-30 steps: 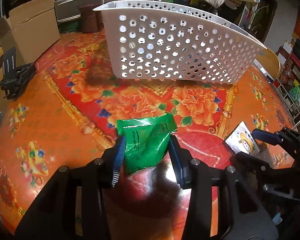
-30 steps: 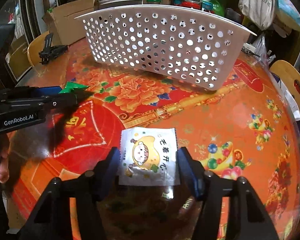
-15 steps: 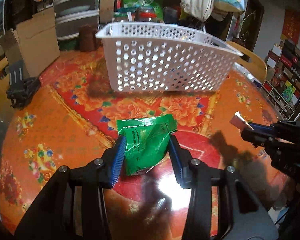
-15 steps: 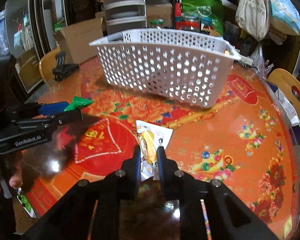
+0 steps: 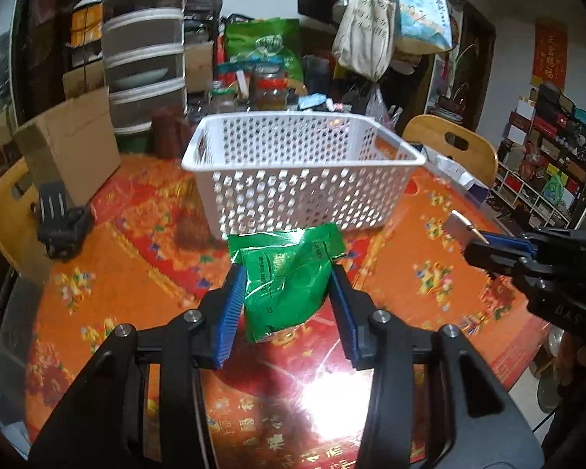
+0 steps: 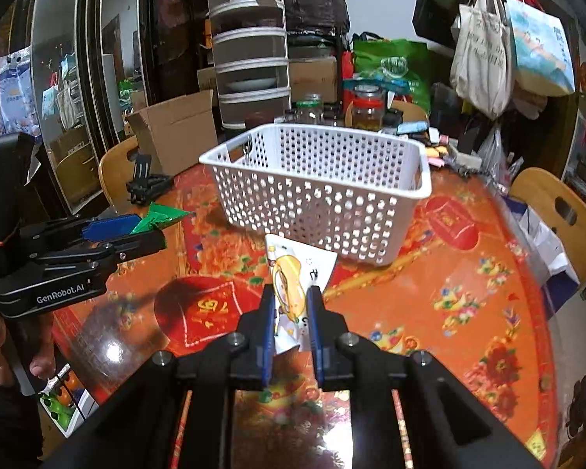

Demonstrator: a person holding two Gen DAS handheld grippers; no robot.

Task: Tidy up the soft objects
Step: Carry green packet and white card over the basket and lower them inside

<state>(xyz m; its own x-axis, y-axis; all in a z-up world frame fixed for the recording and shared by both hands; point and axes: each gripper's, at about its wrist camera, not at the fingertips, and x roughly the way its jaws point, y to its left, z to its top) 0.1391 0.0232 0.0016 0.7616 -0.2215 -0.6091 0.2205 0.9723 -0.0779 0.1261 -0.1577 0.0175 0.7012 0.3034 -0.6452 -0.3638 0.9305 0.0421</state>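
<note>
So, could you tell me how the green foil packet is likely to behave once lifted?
The green foil packet looks crumpled between the left hand-held gripper, so probably floppy. Its glossy film may be slippery, and it seems light.

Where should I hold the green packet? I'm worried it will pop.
Hold the green packet across its two side edges, coming in from its near bottom end, as the left tool does now. The puffed middle bulges between the fingers; the flat crimped top seam would also take a pinch safely.

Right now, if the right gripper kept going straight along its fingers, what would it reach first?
Most likely the near wall of the white basket, dead ahead of the right gripper and its white packet; depth is uncertain.
</note>
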